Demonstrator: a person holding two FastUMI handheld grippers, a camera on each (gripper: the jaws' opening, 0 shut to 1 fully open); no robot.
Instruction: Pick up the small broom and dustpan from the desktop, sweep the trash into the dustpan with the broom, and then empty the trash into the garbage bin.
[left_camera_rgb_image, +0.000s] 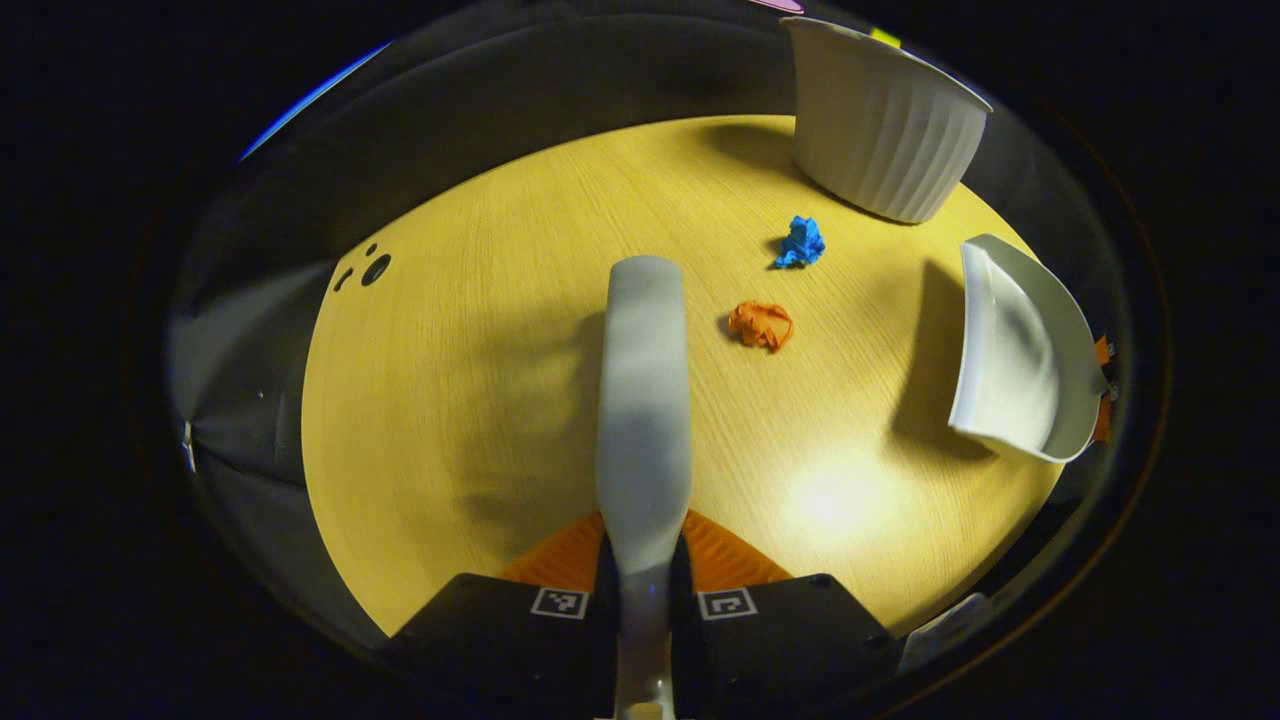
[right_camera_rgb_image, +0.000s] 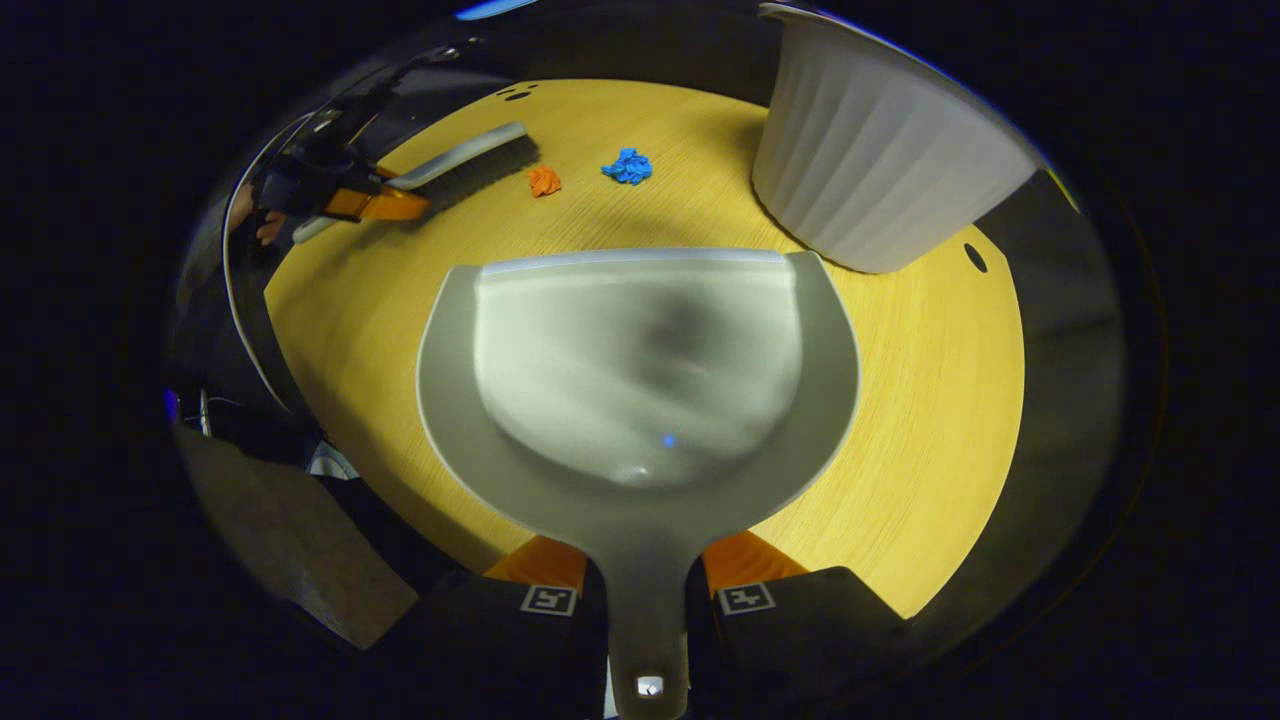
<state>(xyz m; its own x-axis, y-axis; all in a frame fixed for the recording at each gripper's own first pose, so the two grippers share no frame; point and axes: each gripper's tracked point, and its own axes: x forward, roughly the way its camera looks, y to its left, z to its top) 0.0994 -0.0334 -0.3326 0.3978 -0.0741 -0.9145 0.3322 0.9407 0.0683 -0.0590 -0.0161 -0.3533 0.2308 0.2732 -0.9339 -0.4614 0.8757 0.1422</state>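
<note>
Broom (left_camera_rgb_image: 643, 400) clamped, dustpan (right_camera_rgb_image: 640, 370) clamped

broom (left_camera_rgb_image: 643, 400) clamped in jaws | orange scrap (left_camera_rgb_image: 761, 325) just beside | dustpan (left_camera_rgb_image: 1020, 350) well apart

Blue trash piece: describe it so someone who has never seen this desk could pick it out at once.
Start at the white ribbed garbage bin standing on the wooden desktop. Just in front of its base lies the blue crumpled scrap, small and wadded. The only similar item is the orange scrap, which lies apart from it, farther from the bin and nearer the broom.
</note>
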